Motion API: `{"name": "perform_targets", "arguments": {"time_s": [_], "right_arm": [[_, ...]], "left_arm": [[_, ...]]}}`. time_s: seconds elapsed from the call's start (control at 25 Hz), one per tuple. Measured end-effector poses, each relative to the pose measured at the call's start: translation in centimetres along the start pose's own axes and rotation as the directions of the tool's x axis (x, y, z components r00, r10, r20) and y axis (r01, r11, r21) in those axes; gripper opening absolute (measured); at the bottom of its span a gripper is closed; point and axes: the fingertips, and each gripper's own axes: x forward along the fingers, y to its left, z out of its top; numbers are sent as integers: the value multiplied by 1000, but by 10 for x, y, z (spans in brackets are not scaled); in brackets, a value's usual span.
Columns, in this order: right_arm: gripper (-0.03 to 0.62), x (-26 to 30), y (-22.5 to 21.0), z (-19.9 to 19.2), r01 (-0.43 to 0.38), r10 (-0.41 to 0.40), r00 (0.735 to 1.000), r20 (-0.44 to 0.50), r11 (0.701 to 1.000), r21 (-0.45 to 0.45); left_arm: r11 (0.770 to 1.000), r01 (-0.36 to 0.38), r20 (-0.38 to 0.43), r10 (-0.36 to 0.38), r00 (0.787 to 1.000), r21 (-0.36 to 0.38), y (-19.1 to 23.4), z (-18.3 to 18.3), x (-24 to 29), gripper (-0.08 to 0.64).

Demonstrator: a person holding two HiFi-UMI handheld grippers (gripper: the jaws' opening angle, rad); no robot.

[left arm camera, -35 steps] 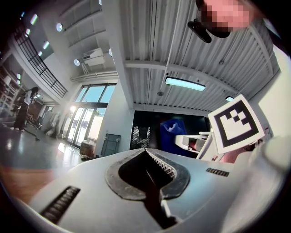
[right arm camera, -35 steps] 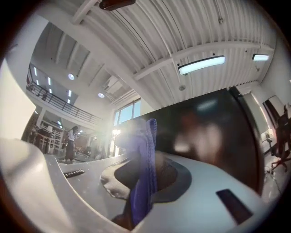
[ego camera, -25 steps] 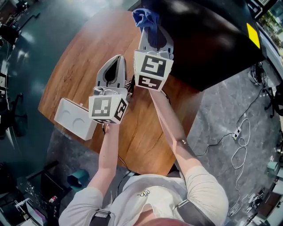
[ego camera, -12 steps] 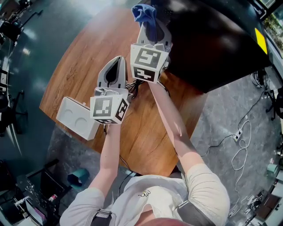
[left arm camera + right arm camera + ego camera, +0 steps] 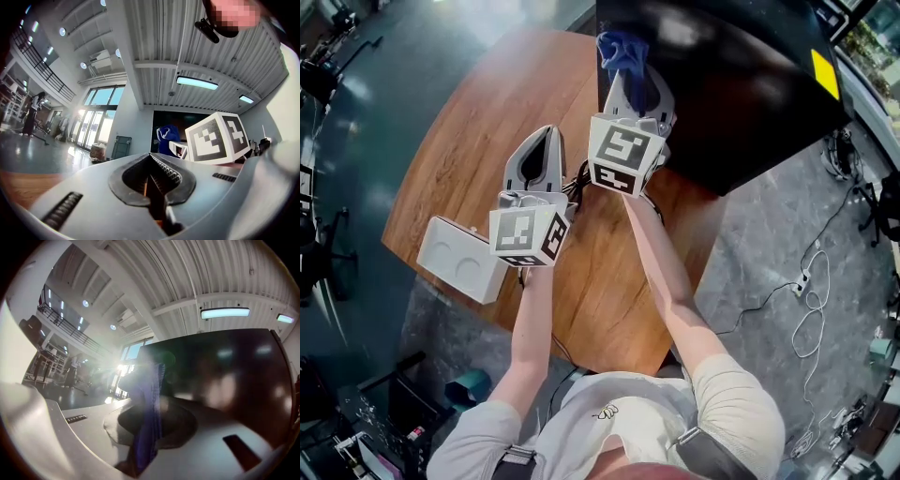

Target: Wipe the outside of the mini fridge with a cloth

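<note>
The black mini fridge [image 5: 741, 84] stands at the far right of the round wooden table [image 5: 487, 141]. My right gripper [image 5: 623, 67] is shut on a blue cloth [image 5: 622, 52] and holds it against the fridge's near left edge. In the right gripper view the blue cloth [image 5: 147, 418] hangs between the jaws, with the dark fridge [image 5: 225, 376] filling the space behind. My left gripper [image 5: 546, 141] hovers over the table to the left, shut and empty. Its view shows the closed jaws, the cloth [image 5: 168, 137] and the fridge [image 5: 187, 126] beyond.
A white box [image 5: 461, 260] with round dimples sits at the table's near left edge. Cables and a power strip [image 5: 802, 281] lie on the grey floor to the right. A yellow sticker [image 5: 824, 73] marks the fridge's top.
The right gripper and the cloth swung slightly left, then came back right, so the cloth now lies further onto the fridge's edge. The left gripper has barely moved.
</note>
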Motion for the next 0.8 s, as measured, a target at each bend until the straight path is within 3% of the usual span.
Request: {"name": "perform_targets", "arguments": {"time_s": [0.4, 0.8], "right_arm": [[63, -51, -88, -4, 118, -117, 992, -35, 992, 34], [62, -99, -174, -5, 289, -288, 957, -44, 957, 26]], "left_arm": [[998, 66, 21, -66, 998, 6, -42, 5, 10, 5], [991, 131, 25, -131, 991, -1, -71, 14, 11, 5]]}}
